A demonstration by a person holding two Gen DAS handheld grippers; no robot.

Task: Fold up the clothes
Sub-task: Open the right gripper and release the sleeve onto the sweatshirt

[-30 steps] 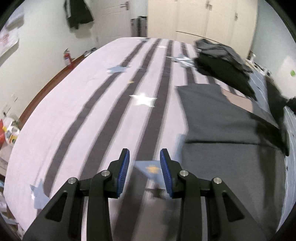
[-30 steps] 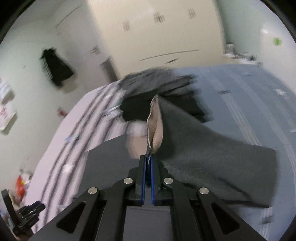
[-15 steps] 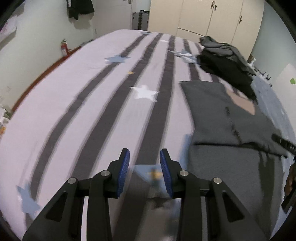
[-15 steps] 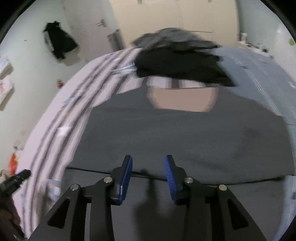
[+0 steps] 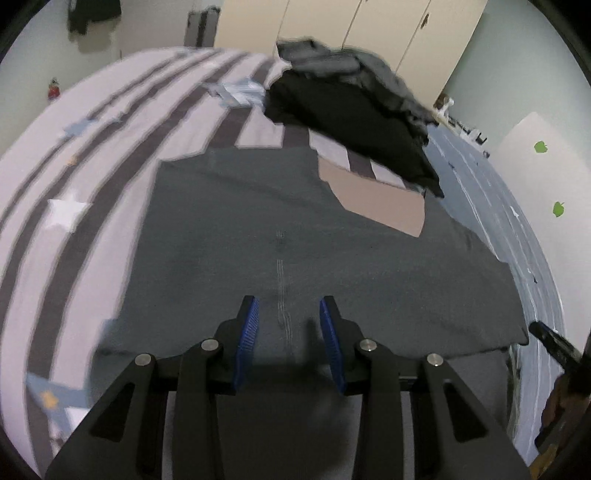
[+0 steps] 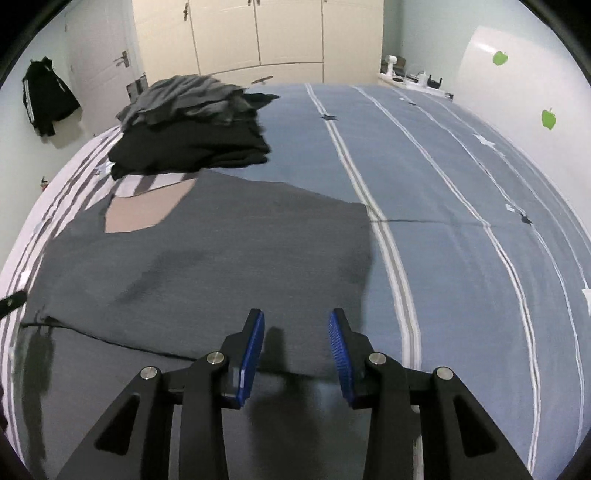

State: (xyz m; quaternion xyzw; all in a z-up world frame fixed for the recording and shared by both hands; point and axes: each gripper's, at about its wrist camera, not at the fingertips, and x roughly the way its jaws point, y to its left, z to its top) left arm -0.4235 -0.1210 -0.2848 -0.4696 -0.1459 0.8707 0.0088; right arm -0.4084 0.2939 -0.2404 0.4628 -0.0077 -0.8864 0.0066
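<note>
A dark grey garment [image 5: 258,229] lies spread flat on the bed, a beige patch [image 5: 384,206] showing at its far end. Its upper layer ends in a fold edge [image 6: 110,341] across the near part. My left gripper [image 5: 287,301] hovers open over the garment's middle seam, with nothing between its blue pads. In the right wrist view the same garment [image 6: 221,251] fills the left half. My right gripper [image 6: 296,314] stands open above its near right part, close to the side edge, and holds nothing.
A pile of black and grey clothes [image 6: 192,136] sits on the bed beyond the garment. The bed cover is lilac with dark stripes [image 5: 74,177] on the left and blue with white lines [image 6: 461,221] on the right. Wardrobes [image 6: 258,33] stand behind.
The right gripper let go of the garment's lifted edge and opened; the cloth now lies flat. The left gripper swung from over the striped cover to over the garment.
</note>
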